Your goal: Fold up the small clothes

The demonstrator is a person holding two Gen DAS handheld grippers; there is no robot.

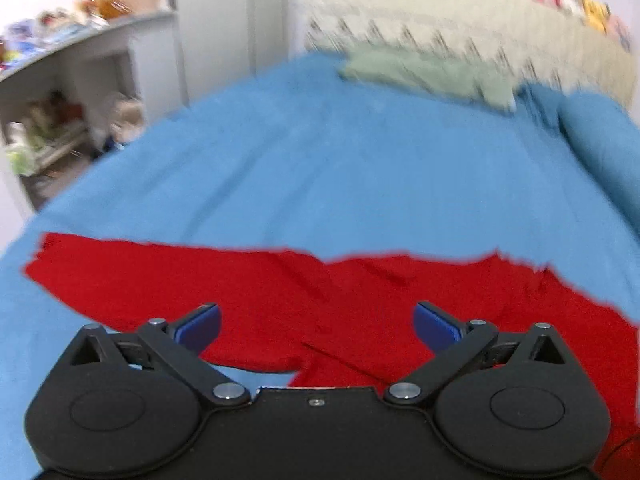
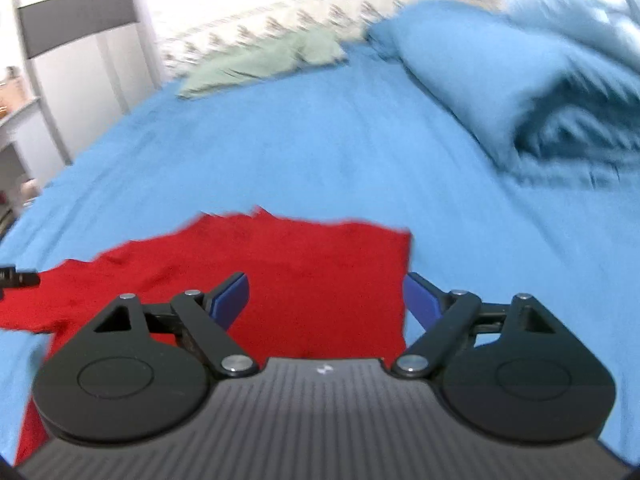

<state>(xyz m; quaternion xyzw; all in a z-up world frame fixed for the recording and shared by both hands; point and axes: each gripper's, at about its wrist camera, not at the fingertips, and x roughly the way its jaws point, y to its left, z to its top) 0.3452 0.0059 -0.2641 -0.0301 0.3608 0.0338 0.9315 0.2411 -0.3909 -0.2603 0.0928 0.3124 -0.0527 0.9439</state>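
Observation:
A red garment [image 1: 248,292] lies spread flat on the blue bed sheet [image 1: 320,168]. My left gripper [image 1: 318,326] is open and empty, hovering over the garment's near part, with a long sleeve stretching to the left. In the right wrist view the same red garment [image 2: 312,272] lies under my right gripper [image 2: 326,300], which is open and empty above the garment's right edge. A black part of the left gripper [image 2: 18,278] shows at the far left edge.
A folded pale green cloth [image 1: 424,76] lies at the far side of the bed; it also shows in the right wrist view [image 2: 260,64]. A bunched blue duvet [image 2: 540,80] fills the right. Shelves with clutter [image 1: 60,92] stand at the left.

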